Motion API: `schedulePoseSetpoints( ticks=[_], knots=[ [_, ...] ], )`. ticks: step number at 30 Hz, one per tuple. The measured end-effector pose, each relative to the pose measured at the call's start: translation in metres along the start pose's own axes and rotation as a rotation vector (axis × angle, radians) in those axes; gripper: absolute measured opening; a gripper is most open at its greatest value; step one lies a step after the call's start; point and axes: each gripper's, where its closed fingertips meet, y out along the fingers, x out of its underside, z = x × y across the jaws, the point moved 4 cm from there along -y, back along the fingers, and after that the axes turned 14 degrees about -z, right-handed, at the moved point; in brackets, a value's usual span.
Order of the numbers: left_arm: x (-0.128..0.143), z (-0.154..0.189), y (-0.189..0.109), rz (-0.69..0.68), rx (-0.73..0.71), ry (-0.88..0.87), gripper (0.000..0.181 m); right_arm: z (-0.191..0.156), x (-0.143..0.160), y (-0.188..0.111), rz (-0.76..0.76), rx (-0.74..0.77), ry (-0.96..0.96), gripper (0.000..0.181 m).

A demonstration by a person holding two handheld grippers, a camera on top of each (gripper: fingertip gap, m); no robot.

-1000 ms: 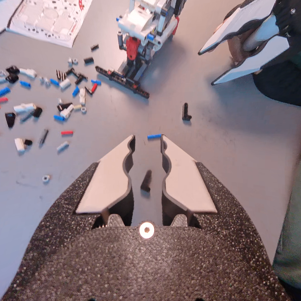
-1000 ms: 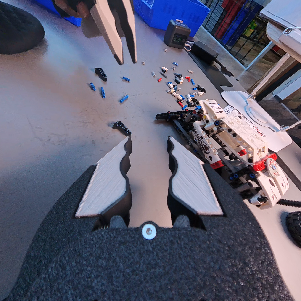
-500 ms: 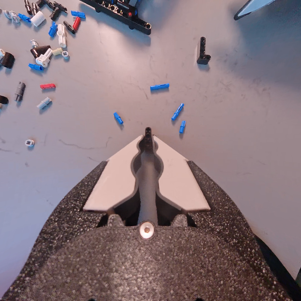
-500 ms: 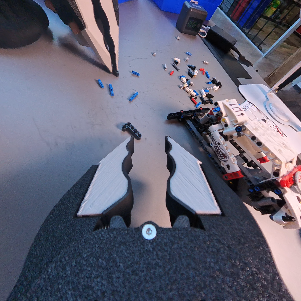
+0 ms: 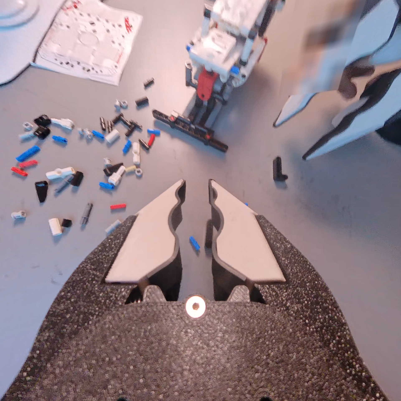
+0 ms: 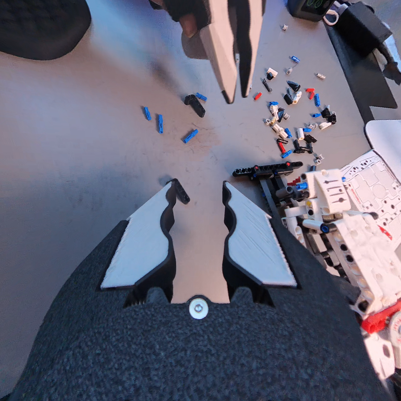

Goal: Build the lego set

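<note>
My left gripper [image 5: 197,182] is open and empty above the grey table [image 5: 325,217]. A black L-shaped piece [image 5: 208,233] and a blue pin [image 5: 194,242] lie on the table under it, the piece partly hidden by my right finger. In the right wrist view the left gripper [image 6: 236,98] hangs beside that piece [image 6: 195,105]. My right gripper [image 6: 198,184] is open and empty, low over the table, with a second black L-shaped beam [image 6: 181,191] at its left fingertip. This beam [image 5: 278,169] and the right gripper [image 5: 289,141] show in the left wrist view. The white model [image 6: 325,217] stands at the right.
Several loose small parts [image 5: 86,156] lie left of the model [image 5: 223,43], also seen from the right wrist [image 6: 293,119]. Three blue pins [image 6: 160,123] lie apart. An instruction booklet [image 5: 86,41] lies behind them. A black device [image 6: 308,8] and a dark rounded object [image 6: 41,28] sit at the far edge. Spacing between my two grippers at the tips: around 11 centimeters. The right gripper is farther from the blue pin [image 5: 194,242], some 15 centimeters, than the left, some 6 centimeters. Look for it in the right wrist view [image 6: 201,96] too.
Half a second ago my left gripper was shut on the black L-shaped piece at the table. Now it is open and raised, the piece lies below. My right gripper moved forward to the other beam.
</note>
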Motion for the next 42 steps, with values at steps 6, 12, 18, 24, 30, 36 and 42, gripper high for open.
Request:
schedulePoseSetpoints(
  ticks=[6, 12, 18, 24, 30, 36, 42],
  knots=[
    [-0.01, -0.013, 0.0, 0.297, -0.034, -0.1, 0.023, -0.01, 0.011, 0.014, -0.006, -0.04, 0.01, 0.042],
    [-0.015, -0.005, -0.008, 0.384, -0.005, -0.08, 0.023, -0.012, 0.02, 0.011, -0.002, -0.067, 0.026, 0.04],
    [-0.011, 0.013, 0.002, 0.299, -0.018, 0.032, 0.024, -0.007, 0.038, 0.014, -0.067, -0.06, 0.039, 0.034],
    [-0.007, 0.035, 0.014, 0.193, -0.006, 0.174, 0.024, 0.003, 0.038, 0.02, -0.073, 0.027, 0.054, 0.022],
    [0.002, 0.062, 0.027, 0.099, 0.081, 0.296, 0.024, -0.003, 0.018, 0.029, -0.022, 0.118, -0.001, 0.019],
    [0.012, 0.083, 0.038, 0.005, 0.129, 0.388, 0.026, 0.0, 0.025, 0.023, -0.013, 0.09, 0.025, 0.021],
    [0.014, 0.094, 0.056, -0.08, 0.093, 0.39, 0.028, -0.011, 0.024, 0.027, -0.03, 0.054, -0.023, 0.02]
  ],
)
